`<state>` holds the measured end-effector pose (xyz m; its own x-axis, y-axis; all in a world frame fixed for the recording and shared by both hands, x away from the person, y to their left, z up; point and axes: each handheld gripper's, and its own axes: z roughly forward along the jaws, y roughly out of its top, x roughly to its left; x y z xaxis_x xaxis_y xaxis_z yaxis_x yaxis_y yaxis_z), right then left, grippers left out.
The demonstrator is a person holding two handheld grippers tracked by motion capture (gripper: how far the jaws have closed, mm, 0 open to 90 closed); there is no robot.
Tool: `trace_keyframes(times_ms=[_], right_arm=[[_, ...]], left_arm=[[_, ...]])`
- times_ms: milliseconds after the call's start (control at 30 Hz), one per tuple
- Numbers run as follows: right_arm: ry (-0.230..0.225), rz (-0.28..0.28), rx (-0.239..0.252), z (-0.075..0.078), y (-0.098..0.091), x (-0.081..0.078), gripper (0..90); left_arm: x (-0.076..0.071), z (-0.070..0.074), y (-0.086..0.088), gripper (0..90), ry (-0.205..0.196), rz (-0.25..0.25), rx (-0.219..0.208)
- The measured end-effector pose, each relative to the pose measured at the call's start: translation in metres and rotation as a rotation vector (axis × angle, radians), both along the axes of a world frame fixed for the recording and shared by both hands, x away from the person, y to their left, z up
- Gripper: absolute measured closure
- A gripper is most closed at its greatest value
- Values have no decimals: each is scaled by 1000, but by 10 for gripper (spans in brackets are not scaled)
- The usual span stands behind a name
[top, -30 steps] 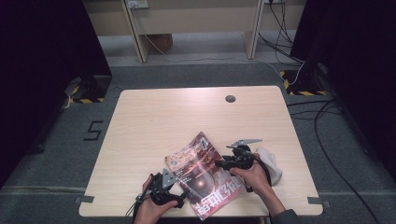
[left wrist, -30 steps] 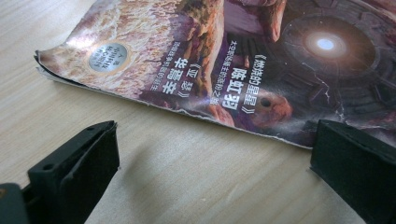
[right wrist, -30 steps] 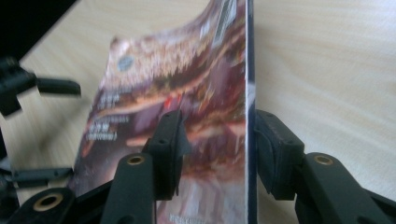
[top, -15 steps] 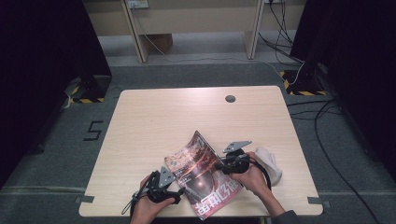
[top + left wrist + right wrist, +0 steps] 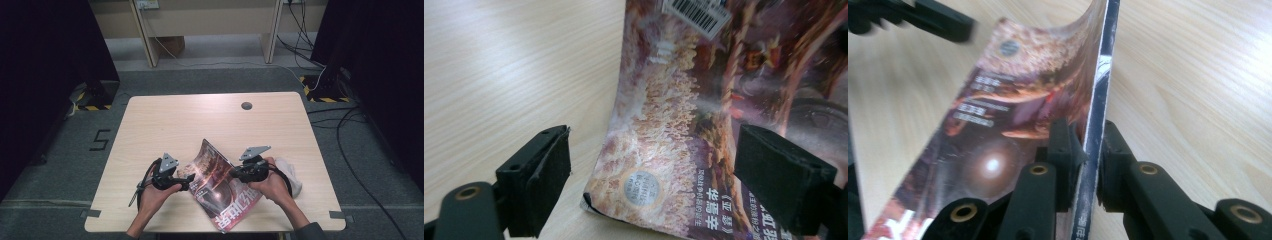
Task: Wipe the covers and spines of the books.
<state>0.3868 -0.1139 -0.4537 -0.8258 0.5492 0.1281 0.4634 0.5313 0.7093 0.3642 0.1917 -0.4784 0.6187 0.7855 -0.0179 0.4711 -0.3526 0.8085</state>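
A glossy magazine [image 5: 220,192] with a dark red cover lies near the table's front edge, its spine side raised off the wood. My right gripper [image 5: 235,174] is shut on that raised edge; in the right gripper view its jaws have just been closing and the pads pinch the magazine [image 5: 1013,100] at the right gripper [image 5: 1091,150]. My left gripper [image 5: 190,179] is open at the magazine's left side. Its jaws have just been opening a little, and in the left gripper view the curled cover [image 5: 704,125] lies between the spread pads of the left gripper [image 5: 659,180] without touching them.
A crumpled white cloth [image 5: 292,175] lies just right of the right hand. A round cable hole [image 5: 246,105] sits near the far edge of the wooden table [image 5: 165,125]. Desk legs and cables stand on the floor beyond.
The left hand has moved away from the front edge, up to the magazine's left side. The right gripper's jaws have closed on the magazine's edge, and that edge stands a little higher.
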Motion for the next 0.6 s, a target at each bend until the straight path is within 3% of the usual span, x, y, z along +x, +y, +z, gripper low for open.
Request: trace_keyframes(times_ms=[67,367,500,600], right_arm=[[-2,4,4,2,0,-1,803],[-31,43,8,11,5,-6,807],[-62,67,-1,13,6,-9,807],[-61,80,0,16,6,-10,810]], left_arm=[[2,-1,0,147,-1,-8,0],[21,0,-3,146,-58,-93,-122],[28,-5,-9,145,-39,-120,-81],[29,-7,-10,146,-41,-148,-83]])
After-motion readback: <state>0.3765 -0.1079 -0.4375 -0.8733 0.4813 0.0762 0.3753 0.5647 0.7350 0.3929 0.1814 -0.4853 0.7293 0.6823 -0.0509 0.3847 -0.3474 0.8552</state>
